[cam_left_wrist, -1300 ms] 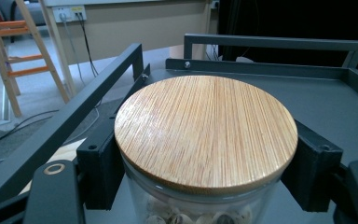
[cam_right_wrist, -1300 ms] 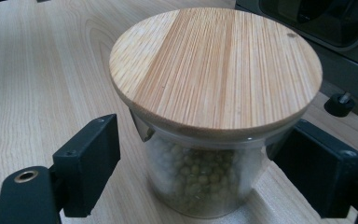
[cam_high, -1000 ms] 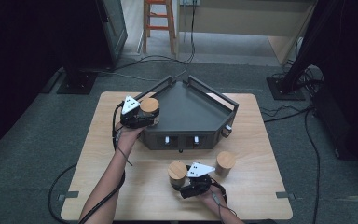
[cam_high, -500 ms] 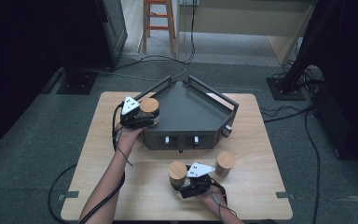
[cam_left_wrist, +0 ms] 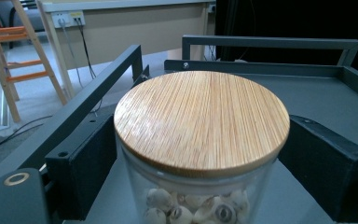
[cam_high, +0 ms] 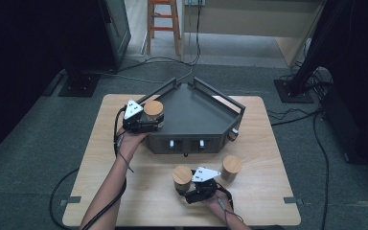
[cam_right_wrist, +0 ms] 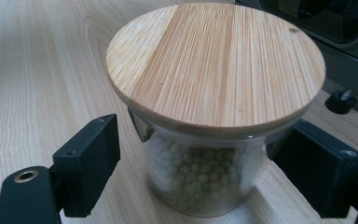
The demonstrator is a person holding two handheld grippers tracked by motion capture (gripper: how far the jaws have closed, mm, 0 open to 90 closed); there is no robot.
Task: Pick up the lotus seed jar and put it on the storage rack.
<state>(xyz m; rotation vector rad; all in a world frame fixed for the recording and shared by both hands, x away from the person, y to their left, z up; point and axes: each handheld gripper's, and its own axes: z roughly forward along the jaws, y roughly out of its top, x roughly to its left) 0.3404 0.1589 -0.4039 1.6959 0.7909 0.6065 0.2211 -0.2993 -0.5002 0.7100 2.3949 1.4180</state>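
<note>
The base of the shell jar [cam_left_wrist: 200,140] is cut off in the left gripper view. It stands on the grey tray [cam_high: 196,117] between the just-opened, released left gripper [cam_high: 146,122] jaws. The pea jar [cam_right_wrist: 214,112] sits between the right gripper [cam_high: 191,189] jaws; contact cannot be told.

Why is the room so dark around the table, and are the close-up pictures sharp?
High view: light falls on the table, the surroundings lie in shadow. Left gripper view: the lid is sharp with a soft sheen. Right gripper view: the jar is crisp, the black jaws slightly soft.
</note>
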